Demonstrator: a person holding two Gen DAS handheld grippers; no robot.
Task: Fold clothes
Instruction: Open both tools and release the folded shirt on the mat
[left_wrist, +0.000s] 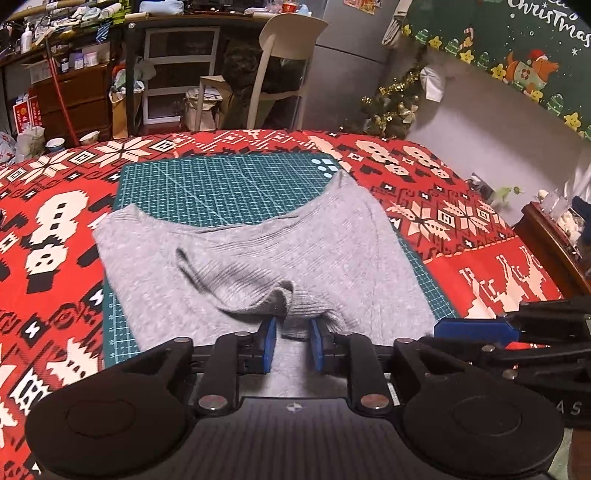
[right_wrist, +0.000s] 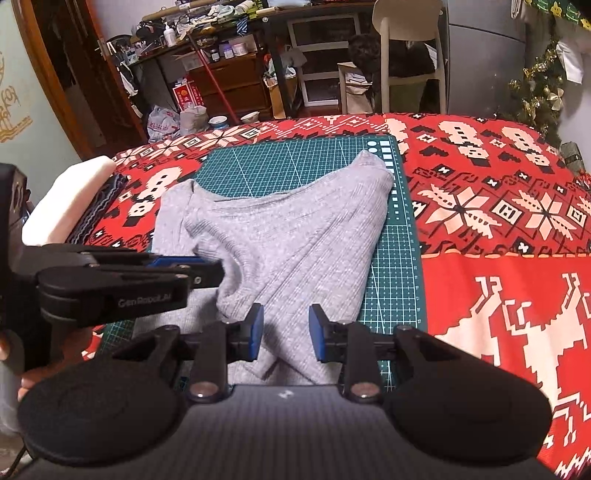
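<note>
A ribbed grey knit garment (left_wrist: 258, 251) lies on the green gridded cutting mat (left_wrist: 207, 184); its bunched fold sits between the left gripper's (left_wrist: 291, 334) parted blue pads (left_wrist: 269, 332).

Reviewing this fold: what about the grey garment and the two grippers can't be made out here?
- Grey garment, near edge: hidden behind the left gripper body in the left wrist view.
- Right gripper: whether its pads press the cloth between them is unclear.
- Garment type: folded over itself on the cutting mat, unreadable.

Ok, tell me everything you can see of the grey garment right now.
The grey garment is a ribbed knit, partly folded and rumpled, lying on the green cutting mat over a red patterned cloth. A bunched fold sits between the left gripper pads; the right gripper straddles its near edge, apparently not pinching.
</note>
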